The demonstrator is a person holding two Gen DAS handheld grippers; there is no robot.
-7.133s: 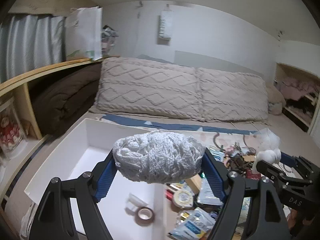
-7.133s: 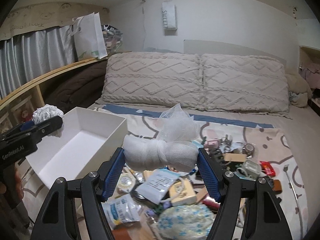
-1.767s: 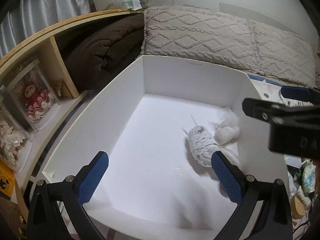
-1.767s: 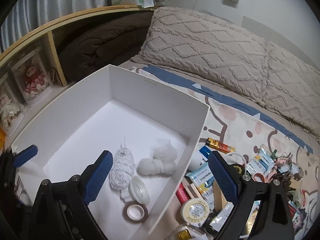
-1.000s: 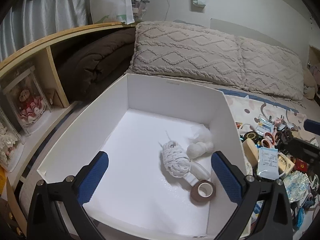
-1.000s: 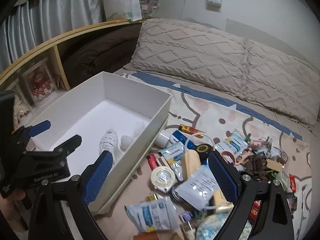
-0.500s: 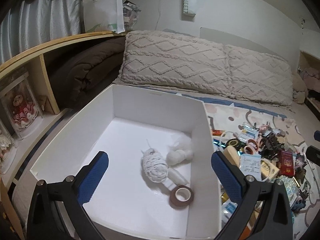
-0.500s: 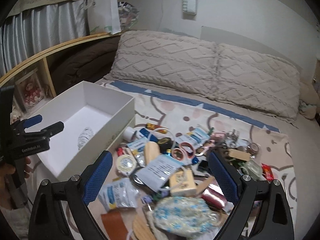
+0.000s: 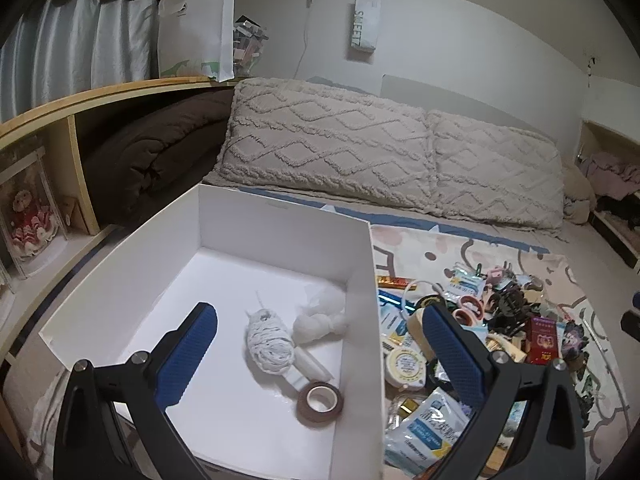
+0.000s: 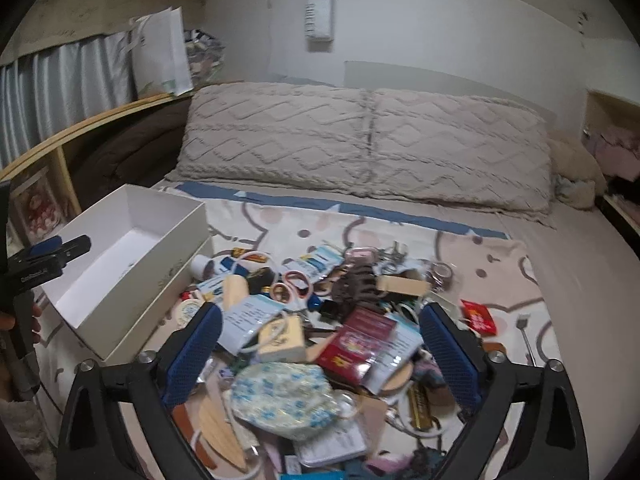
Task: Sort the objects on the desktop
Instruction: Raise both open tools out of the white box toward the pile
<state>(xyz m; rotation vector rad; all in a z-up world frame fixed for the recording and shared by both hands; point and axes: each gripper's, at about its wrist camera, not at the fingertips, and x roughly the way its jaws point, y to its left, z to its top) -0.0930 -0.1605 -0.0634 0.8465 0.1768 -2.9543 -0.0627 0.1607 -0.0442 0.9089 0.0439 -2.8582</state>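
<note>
Clutter (image 10: 320, 320) heaped on cartoon-print sheet (image 10: 500, 248), just right of white box (image 10: 120, 280); mostly light, small, loose pieces. Floral cloth bundle (image 10: 284, 396) nearest right gripper (image 10: 320, 354): soft, squashable, likely best pinched across its middle. Red foil packet (image 10: 360, 340) beside it: slick, crinkly, prone to sliding; better taken by an edge. Brown claw clip (image 10: 356, 284) further back: stiff, toothed, probably snagging neighbours when lifted. Cream block (image 10: 280, 336) with white cord looped over it: cord could drag along.

Right gripper wide apart, jaws just opened further, nothing between pads, poised over heap. Left gripper (image 9: 320, 352) likewise spread and empty, straddling box's right wall (image 9: 360, 320).

Already in box: yarn ball (image 9: 268, 340), white knotted cloth (image 9: 320, 320), brown tape roll (image 9: 320, 398), clustered near right wall. Overlapping items the main obstacle; 2 pillows (image 10: 360, 140) and wooden shelf (image 9: 80, 104) well apart.
</note>
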